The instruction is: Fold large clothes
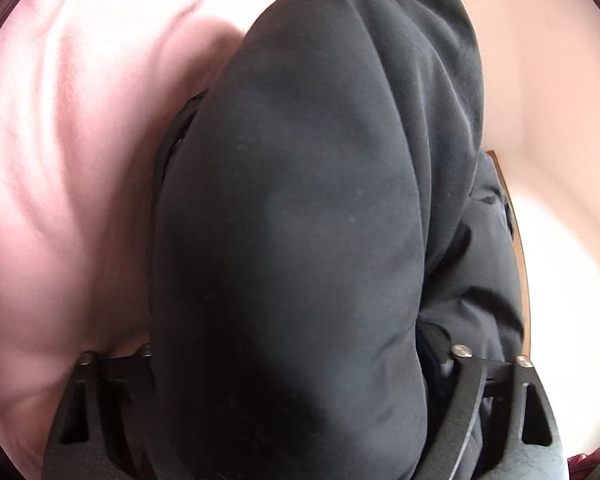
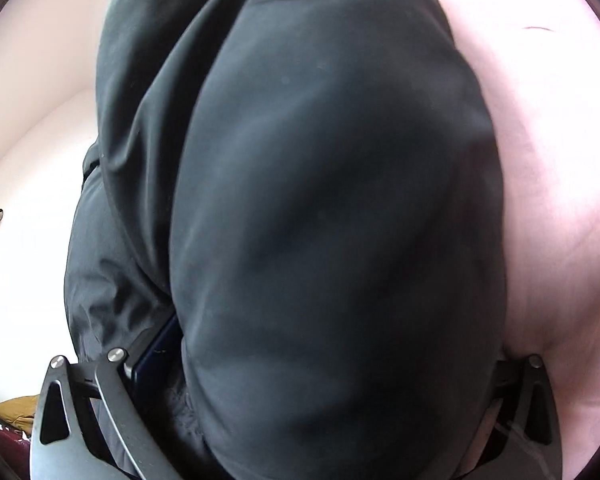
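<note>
A thick dark grey-black garment (image 1: 300, 200) fills the middle of the left wrist view. It bulges up between the finger bases of my left gripper (image 1: 296, 264) and hides both fingertips. The right wrist view shows the same: the garment (image 2: 320, 200) lies heaped over my right gripper (image 2: 320, 264). Only a dark blue strip of that gripper's left finger (image 2: 156, 350) shows, with cloth against it. On both grippers the jaws stand wide with the bundle between them. Whether the pads press on it is hidden.
The garment rests on a pale pink sheet (image 1: 60, 160), seen too in the right wrist view (image 2: 548, 200). A wooden edge (image 1: 518, 240) runs beside a bright white area. A yellow cloth (image 2: 16, 410) and something dark red (image 1: 584, 462) lie at the lower corners.
</note>
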{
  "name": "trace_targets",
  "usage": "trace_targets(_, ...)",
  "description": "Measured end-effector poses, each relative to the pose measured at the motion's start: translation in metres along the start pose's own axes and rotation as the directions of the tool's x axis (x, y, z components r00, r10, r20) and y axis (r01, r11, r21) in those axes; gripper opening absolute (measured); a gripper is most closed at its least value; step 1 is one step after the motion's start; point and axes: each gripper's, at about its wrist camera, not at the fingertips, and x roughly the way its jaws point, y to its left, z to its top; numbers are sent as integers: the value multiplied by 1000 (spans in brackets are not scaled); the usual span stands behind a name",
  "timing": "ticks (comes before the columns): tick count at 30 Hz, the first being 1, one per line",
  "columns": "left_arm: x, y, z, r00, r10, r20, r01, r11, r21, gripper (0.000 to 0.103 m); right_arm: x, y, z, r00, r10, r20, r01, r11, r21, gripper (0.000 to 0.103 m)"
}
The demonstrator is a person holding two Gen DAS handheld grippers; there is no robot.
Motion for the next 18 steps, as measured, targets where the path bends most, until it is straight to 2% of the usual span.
trace_targets(1, 0, -3, -5, 1000, -6, 9, 6, 1000, -3, 57, 0, 2, -1, 1000, 14, 4, -14, 1000, 9, 80)
trace_targets(2, 0, -8, -10, 1000, 0, 14, 0, 1000, 4, 53, 0, 4, -2, 1000, 25, 8, -25, 1000, 15, 68)
trace_targets(4, -2, -17, -17, 1000, 2, 30, -2, 1000, 2, 36, 1, 11, -3, 1000, 24, 8, -24, 1000, 5, 56)
trace_targets(8, -17, -36, -32, 997, -19, 73, 20, 1000, -7, 25, -1, 32, -7, 1000, 1, 13, -1, 1000, -10, 35)
trace_targets(14, -58, -75, -64, 983, -129, 131, 128, 992, 15, 20, -19, 85, -17, 999, -14, 32, 15, 998, -60, 25)
trace_targets(18, -93, -109, -87, 973, -170, 155, 164, 985, 54, 20, -40, 129, -31, 999, 6, 53, -1, 995, -104, 22)
